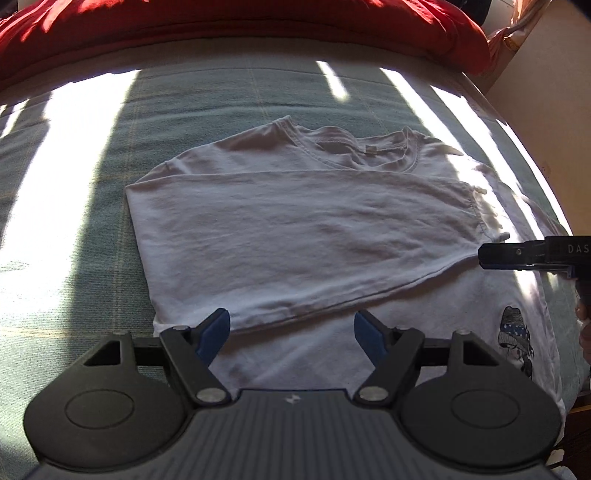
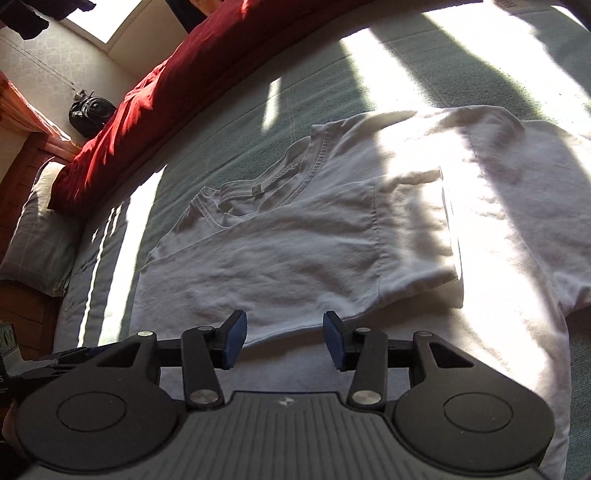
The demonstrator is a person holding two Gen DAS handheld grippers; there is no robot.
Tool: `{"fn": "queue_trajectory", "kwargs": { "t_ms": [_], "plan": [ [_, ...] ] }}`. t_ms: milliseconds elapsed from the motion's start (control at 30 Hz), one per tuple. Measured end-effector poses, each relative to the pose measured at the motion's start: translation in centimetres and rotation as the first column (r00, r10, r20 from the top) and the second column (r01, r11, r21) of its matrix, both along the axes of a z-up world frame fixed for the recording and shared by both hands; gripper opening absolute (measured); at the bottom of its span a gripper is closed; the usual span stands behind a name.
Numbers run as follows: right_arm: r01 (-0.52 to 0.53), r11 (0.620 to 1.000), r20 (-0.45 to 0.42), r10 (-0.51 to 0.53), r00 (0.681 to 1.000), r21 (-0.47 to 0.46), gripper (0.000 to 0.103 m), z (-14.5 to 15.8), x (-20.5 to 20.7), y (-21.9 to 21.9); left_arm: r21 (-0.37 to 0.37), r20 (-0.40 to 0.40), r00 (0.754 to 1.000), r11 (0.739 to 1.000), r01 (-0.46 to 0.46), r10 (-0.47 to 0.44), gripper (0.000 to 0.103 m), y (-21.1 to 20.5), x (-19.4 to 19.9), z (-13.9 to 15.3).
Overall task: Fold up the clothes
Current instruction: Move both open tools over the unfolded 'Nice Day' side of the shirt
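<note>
Here, white T-shirt (image 1: 295, 229) on sunlit green bedspread (image 1: 184, 103) (red duvet (image 1: 221, 33) behind); both grippers (image 1: 291, 334) (image 2: 283, 341) spread, empty

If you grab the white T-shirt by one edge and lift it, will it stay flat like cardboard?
Probably not. The white T-shirt already lies wrinkled and folded over itself on the bed, so it would likely droop. It looks thin, so probably light. Both open grippers, left and right, hold nothing.

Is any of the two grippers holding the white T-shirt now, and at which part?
Nothing is held. The left gripper and the right gripper are both open above the white T-shirt, with empty space between their blue pads.
</note>
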State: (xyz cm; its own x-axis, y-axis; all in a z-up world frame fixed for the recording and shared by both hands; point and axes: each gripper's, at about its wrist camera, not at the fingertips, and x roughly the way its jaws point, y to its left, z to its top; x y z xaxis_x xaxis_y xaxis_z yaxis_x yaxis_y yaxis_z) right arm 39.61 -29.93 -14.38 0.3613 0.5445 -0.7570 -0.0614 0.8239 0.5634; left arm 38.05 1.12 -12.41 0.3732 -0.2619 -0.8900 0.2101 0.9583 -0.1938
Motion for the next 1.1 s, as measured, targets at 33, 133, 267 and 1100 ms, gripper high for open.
{"fn": "queue_trajectory", "kwargs": {
  "t_ms": [33, 133, 267, 1100],
  "plan": [
    [-0.003, 1.000, 0.000, 0.003, 1.000, -0.001, 0.051, 0.1, -0.3, -0.1, 0.007, 0.002, 1.000, 1.000, 0.016, -0.016, 0.074, -0.6, -0.3, -0.3],
    [-0.053, 0.997, 0.016, 0.054, 0.998, -0.049, 0.051, 0.0, -1.6, 0.4, 0.042, -0.015, 0.998, 0.997, 0.063, -0.063, 0.074, -1.9, -1.8, -1.8],
    [-0.133, 0.979, 0.058, 0.143, 0.988, -0.154, 0.051, 0.1, -3.9, 0.8, 0.097, -0.022, 0.994, 0.989, 0.110, -0.108, 0.075, -2.1, -3.9, -2.5],
    [-0.102, 0.956, 0.136, 0.144, 0.980, -0.277, 0.068, 2.5, -5.5, 1.4, 0.089, 0.126, 0.975, 0.981, 0.175, -0.185, 0.075, -5.2, 17.3, -3.7]
  ]
}}
